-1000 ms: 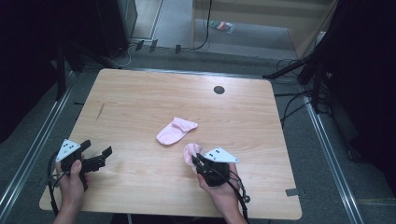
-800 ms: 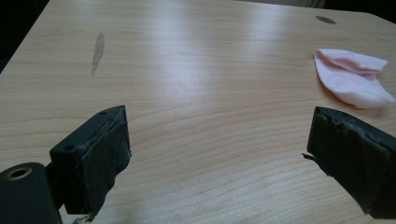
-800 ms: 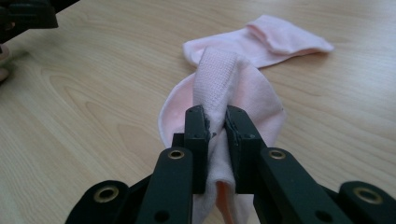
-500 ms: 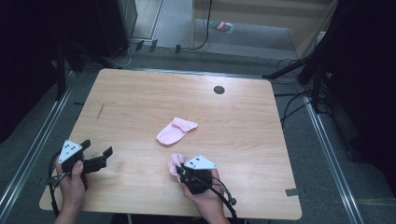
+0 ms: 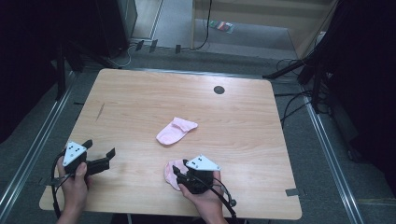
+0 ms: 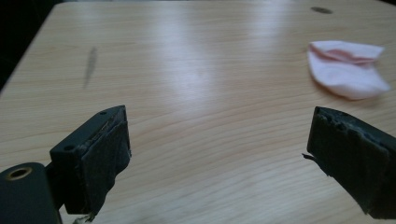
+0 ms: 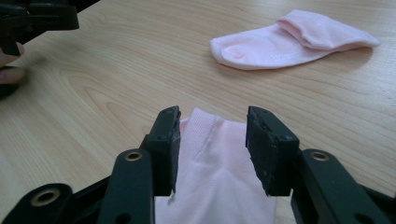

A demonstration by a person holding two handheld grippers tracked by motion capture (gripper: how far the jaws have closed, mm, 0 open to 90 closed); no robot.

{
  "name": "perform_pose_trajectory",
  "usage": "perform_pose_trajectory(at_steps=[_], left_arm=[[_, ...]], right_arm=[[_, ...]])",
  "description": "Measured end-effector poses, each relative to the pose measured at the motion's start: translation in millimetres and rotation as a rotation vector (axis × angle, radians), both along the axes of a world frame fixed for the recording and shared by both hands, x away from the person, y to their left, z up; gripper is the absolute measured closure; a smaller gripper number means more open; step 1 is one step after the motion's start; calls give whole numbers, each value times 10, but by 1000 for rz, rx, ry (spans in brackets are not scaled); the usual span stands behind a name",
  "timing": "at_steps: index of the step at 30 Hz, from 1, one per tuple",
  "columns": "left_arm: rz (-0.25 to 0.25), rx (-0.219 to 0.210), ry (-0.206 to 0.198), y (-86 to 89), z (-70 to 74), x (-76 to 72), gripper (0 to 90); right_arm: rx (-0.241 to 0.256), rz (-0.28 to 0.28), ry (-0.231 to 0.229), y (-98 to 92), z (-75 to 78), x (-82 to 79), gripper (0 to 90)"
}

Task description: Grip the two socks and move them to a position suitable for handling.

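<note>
Two small pink socks are on the wooden table [image 5: 140, 102]. One sock [image 5: 176, 130] [image 7: 289, 39] [image 6: 345, 70] lies flat near the middle. The other sock [image 5: 170, 171] [image 7: 219, 158] is near the front edge, bunched between the jaws of my right gripper [image 5: 176, 171] [image 7: 214, 140]. Its fabric fills the narrow gap between the pads, so that gripper is shut on it. My left gripper [image 5: 99, 151] [image 6: 219, 154] rests at the front left with its jaws wide apart and nothing between them, well left of both socks.
A dark round hole [image 5: 218, 89] sits near the table's far edge, and a dark streak [image 5: 100, 111] marks the wood at the left. Metal rails and cables run along the floor on both sides.
My right gripper has moved left and toward the front edge, and the pink sock came along with it. The left gripper and the middle sock have stayed put.
</note>
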State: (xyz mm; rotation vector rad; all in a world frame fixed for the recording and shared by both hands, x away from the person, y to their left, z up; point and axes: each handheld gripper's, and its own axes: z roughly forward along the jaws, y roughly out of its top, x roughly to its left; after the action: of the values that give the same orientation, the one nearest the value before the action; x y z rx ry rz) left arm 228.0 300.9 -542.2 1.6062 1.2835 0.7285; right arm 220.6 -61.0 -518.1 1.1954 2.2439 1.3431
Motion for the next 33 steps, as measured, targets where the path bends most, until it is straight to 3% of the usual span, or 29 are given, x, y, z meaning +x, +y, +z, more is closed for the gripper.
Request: perform_pose_trajectory(at_steps=[4, 8, 14, 20, 25, 30, 33], left_arm=[[-74, 5, 10, -264, 80, -48, 58], [-147, -31, 37, -558, 130, -93, 59], [-216, -25, 89, -929, 133, -153, 59], [-227, -39, 103, -1057, 135, -184, 135], [-290, -56, 114, -1098, 120, -186, 153], [-333, -65, 119, -1190, 124, -210, 288], [-360, -6, 132, -1302, 106, -227, 367]], right_arm=[[-3, 23, 15, 10, 17, -66, 609], [-23, 50, 21, 57, -12, -139, 617], [-54, 68, 21, 107, -64, -207, 615], [-88, 113, 40, 169, -167, -246, 639], [-123, 130, 43, 220, -252, -248, 683], [-156, 111, 33, 245, -314, -272, 728], [-173, 94, 15, 261, -319, -288, 780]])
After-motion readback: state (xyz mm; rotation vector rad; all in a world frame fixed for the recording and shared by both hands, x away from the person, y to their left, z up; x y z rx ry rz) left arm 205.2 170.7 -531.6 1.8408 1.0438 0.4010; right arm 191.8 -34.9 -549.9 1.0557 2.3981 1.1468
